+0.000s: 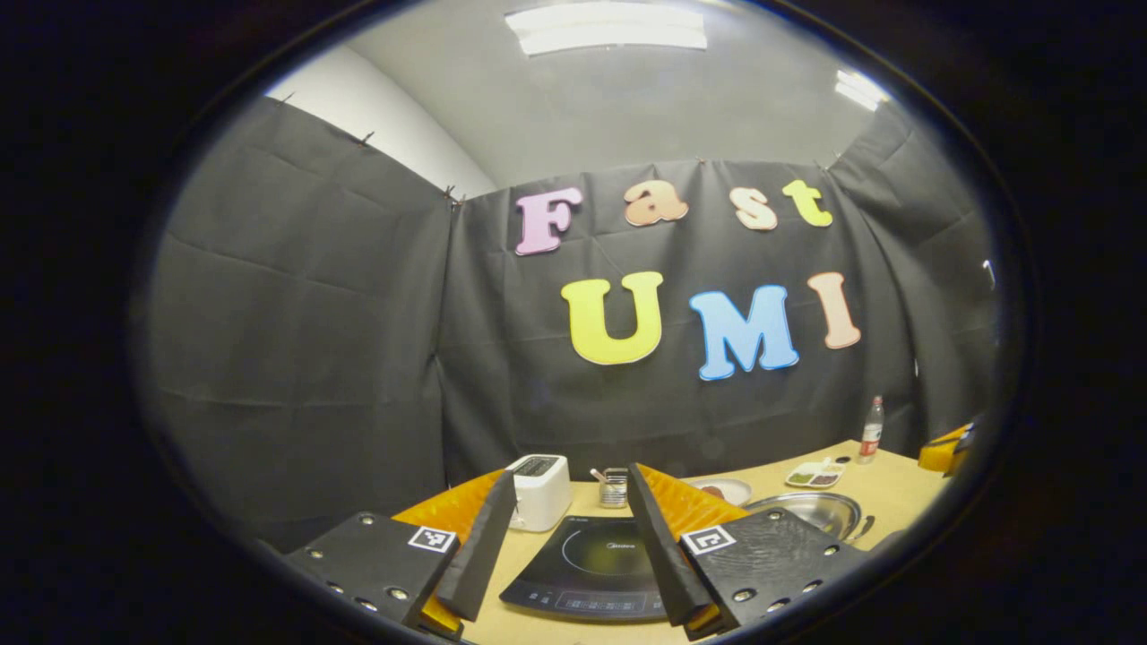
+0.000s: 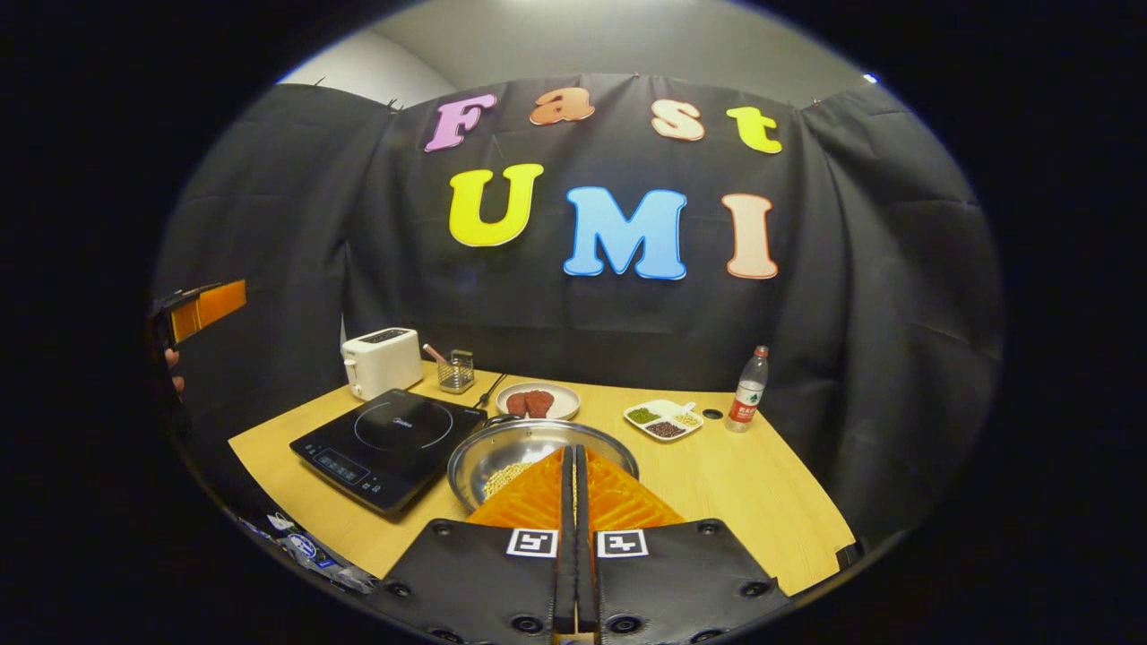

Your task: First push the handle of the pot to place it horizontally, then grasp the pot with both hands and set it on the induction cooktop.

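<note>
Pot and cooktop on the wooden table, both grippers raised.

The pot [image 2: 538, 457] sits just right of the cooktop [image 2: 387, 441]. The right gripper [image 2: 574, 470] is closed and empty above the pot's near rim; the left gripper [image 1: 569, 537] is spread wide above the cooktop.

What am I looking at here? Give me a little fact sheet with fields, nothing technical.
surface: wooden table
pot: steel pot on the table, right of the cooktop, something pale and grainy inside
pot handle: hard to make out
cooktop: black, flat, bare
left gripper: open, above the cooktop's near edge
right gripper: shut, empty, just before the pot
others at back: toaster, plate of meat, divided dish, bottle
</note>
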{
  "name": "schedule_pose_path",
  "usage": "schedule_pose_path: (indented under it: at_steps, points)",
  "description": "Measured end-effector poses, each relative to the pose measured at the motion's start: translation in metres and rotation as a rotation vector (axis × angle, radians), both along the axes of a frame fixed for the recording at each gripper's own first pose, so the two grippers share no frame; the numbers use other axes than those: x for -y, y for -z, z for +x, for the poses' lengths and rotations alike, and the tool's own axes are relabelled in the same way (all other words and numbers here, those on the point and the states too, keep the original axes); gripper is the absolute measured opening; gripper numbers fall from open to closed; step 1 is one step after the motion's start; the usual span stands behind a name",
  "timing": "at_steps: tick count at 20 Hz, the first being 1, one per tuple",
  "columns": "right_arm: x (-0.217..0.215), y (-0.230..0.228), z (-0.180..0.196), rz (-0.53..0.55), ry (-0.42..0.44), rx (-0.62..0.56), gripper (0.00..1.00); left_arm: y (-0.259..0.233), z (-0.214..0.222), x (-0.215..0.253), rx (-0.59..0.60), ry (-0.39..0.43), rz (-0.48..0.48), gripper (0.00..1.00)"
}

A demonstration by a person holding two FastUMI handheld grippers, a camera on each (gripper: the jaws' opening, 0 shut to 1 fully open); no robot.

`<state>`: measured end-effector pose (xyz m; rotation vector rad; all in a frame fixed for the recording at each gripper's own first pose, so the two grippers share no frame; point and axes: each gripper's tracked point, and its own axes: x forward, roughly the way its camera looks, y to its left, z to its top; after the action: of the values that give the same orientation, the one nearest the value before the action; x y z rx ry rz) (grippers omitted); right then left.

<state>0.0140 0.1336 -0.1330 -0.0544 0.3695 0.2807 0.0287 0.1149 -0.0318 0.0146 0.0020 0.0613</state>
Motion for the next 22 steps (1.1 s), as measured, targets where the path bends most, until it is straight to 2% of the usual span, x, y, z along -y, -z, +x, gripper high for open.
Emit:
schedule_pose_path:
  at_steps: [2, 3, 7, 8, 14, 15, 16, 17, 22]
  points:
    - [-0.007, 0.018, 0.000, 0.000, -0.051, -0.047, 0.02, -0.001, 0.001, 0.003, 0.003, -0.017, 0.007, 0.76]
    - [-0.009, 0.026, 0.000, -0.002, -0.075, -0.070, 0.02, -0.001, 0.002, 0.004, 0.004, -0.027, 0.009, 0.72]
    - [-0.013, 0.062, 0.003, -0.024, -0.167, -0.160, 0.02, 0.002, 0.012, 0.019, -0.011, -0.055, 0.009, 0.79]
    - [-0.014, 0.069, 0.003, -0.027, -0.187, -0.182, 0.02, 0.002, 0.014, 0.021, -0.014, -0.063, 0.013, 0.73]
    - [-0.017, 0.119, 0.002, -0.048, -0.296, -0.325, 0.02, 0.010, 0.025, 0.039, -0.045, -0.099, 0.031, 0.76]
    - [-0.017, 0.124, 0.002, -0.053, -0.312, -0.343, 0.02, 0.012, 0.026, 0.040, -0.053, -0.107, 0.036, 0.72]
    - [-0.016, 0.131, 0.002, -0.055, -0.323, -0.358, 0.00, 0.013, 0.028, 0.043, -0.060, -0.110, 0.040, 0.76]
    - [-0.016, 0.136, 0.001, -0.057, -0.334, -0.375, 0.02, 0.015, 0.029, 0.044, -0.065, -0.115, 0.045, 0.72]
    - [-0.020, 0.160, 0.004, -0.043, -0.358, -0.450, 0.02, 0.013, 0.033, 0.050, -0.069, -0.128, 0.070, 0.73]
